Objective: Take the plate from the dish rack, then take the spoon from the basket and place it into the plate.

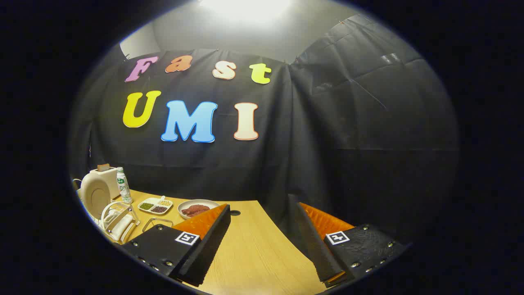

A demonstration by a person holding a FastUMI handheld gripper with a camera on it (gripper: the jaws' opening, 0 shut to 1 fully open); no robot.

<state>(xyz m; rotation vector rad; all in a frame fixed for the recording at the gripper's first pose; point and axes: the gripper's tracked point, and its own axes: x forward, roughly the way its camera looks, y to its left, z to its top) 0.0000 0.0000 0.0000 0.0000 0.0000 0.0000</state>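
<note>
Plate: a pale plate stands on edge in the rack, at the rack's far end; not yet taken.
Rack: a wire rack on the table, well to the left of the left finger; a white piece lies in its near end, too small to name.
Basket: a wire rim shows just right of the rack, partly hidden by the left finger; I take it for the basket, but cannot be sure.
Spoon: cannot tell where it lies.
Gripper: fingers spread wide, nothing between them but bare table; held level, above the table, aimed at the wall and not at the rack.
Table: light wood, with a small dark hole beyond the fingers.
Bottle: upright just behind the rack.
Toaster: pale, behind the rack, left of the bottle.
Tray: a small divided dish of grains, right of the rack and farther back.
Bowl: holds something reddish, right of the tray.
Progress: by my reading nothing is done; the plate is in the rack and the fingers hold nothing.
Left to do: swing left to the rack, lift out the plate, set it down, then find the spoon and put it in the plate.
</note>
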